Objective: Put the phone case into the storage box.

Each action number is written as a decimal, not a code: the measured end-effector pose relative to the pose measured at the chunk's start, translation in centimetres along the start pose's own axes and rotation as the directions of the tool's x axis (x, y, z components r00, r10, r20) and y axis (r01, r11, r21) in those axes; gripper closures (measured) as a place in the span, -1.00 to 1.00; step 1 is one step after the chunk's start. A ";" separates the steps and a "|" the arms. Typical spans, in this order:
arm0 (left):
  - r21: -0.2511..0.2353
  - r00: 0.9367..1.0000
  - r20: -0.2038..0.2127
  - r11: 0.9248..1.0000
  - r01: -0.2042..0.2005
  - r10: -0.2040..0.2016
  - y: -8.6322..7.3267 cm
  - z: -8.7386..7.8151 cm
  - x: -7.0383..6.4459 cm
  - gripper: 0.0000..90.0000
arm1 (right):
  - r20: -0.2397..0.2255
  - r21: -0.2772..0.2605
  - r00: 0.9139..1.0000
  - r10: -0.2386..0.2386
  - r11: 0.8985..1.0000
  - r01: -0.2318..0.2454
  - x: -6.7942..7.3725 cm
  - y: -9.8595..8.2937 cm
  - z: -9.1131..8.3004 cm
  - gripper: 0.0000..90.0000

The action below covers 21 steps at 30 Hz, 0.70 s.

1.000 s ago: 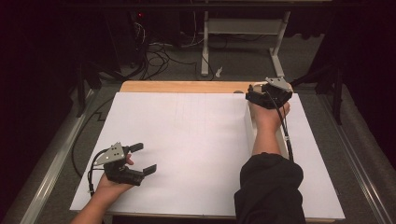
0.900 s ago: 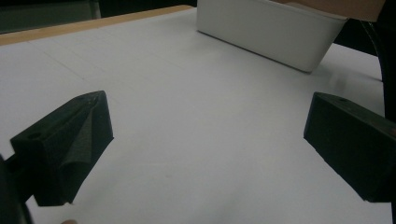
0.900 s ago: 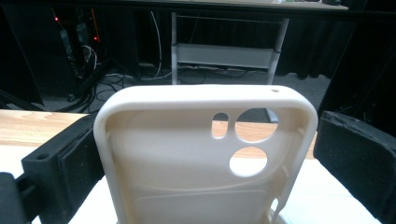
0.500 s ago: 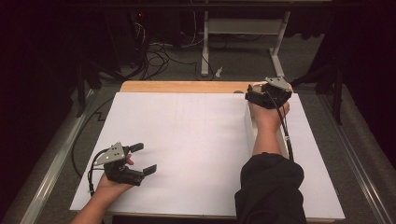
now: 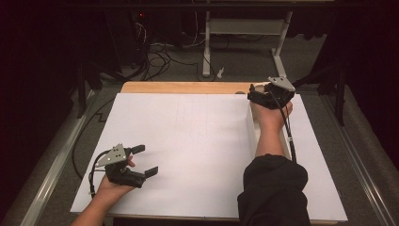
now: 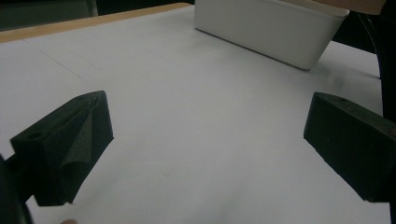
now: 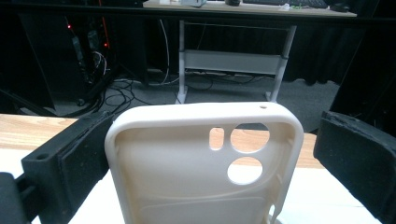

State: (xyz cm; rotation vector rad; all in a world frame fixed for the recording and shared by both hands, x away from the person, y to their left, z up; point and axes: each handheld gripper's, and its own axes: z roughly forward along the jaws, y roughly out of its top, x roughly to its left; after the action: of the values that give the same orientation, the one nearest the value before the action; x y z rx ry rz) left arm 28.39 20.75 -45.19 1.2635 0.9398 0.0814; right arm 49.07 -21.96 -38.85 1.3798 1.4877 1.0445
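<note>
From the high view I count two grippers: my left gripper [image 5: 145,161] rests near the table's [image 5: 197,141] front, jaws apart, and my right gripper [image 5: 254,94] sits at the far edge. Left gripper view: one white box [image 6: 271,28] ahead. Right gripper view: one phone case [image 7: 201,163] upright between the spread jaws, touching the left one

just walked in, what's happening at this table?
A person works at a white-covered table with a two-jaw gripper in each hand. The right gripper, at the table's far edge above a white rectangular plastic bin, has a cream-white plastic phone case upright between its jaws; the left jaw touches the case, but a gap shows at the right one, so the grip is uncertain. The left gripper rests near the front-left corner, jaws wide open and empty.
</note>
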 end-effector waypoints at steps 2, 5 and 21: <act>0.002 1.000 0.001 1.000 -0.001 0.001 0.0 0.0 0.0 -0.95 | -0.003 -0.005 1.000 0.003 1.000 -0.003 0.0 0.1 -0.1 -1.00; 0.003 1.000 0.000 1.000 -0.002 0.002 0.0 0.0 0.0 -0.95 | -0.005 -0.011 1.000 0.004 1.000 -0.004 0.0 0.2 -0.2 -1.00; 0.012 1.000 -0.002 1.000 -0.003 0.003 -0.2 0.2 -0.1 -0.95 | -0.062 0.001 0.998 0.010 1.000 -0.010 0.5 0.5 -2.7 -0.97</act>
State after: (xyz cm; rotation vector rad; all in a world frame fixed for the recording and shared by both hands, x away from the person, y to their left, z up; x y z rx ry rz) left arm 28.34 20.49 -45.29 1.2760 0.9408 0.0798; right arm 46.67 -21.49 -37.56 1.3678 1.5282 1.1023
